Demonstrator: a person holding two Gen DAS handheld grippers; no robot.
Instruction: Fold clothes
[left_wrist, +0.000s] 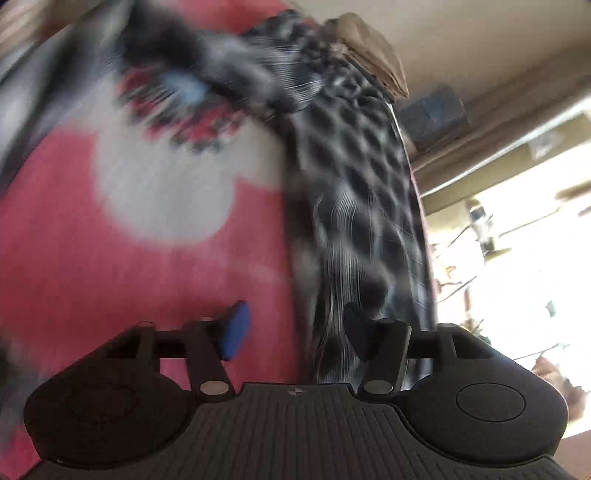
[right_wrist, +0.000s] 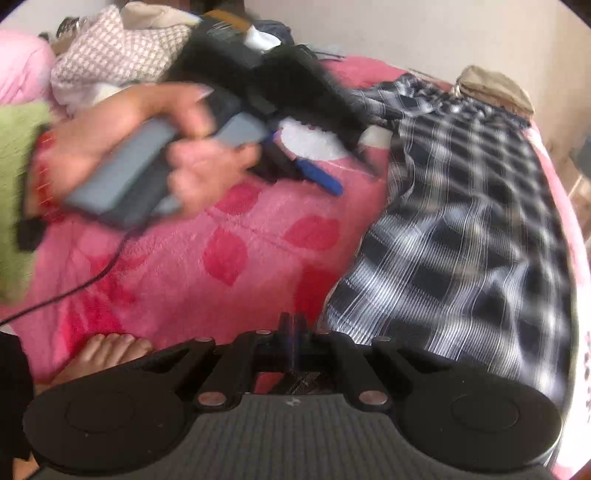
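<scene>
The checked shirt (right_wrist: 461, 221) lies spread along the far side of the pink blanket (right_wrist: 221, 258), apparently between folds. The left gripper (left_wrist: 295, 330) hovers with jaws apart and empty at the shirt's near edge; the right gripper (right_wrist: 293, 328) is closed on nothing beside its hem. Next, I judge, each must take an edge to fold it over.

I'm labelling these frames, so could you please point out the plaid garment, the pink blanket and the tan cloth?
plaid garment (right_wrist: 461, 236): right wrist view, middle of cloth.
pink blanket (right_wrist: 207, 266): right wrist view, bare patch.
tan cloth (right_wrist: 495, 88): right wrist view, top.
</scene>
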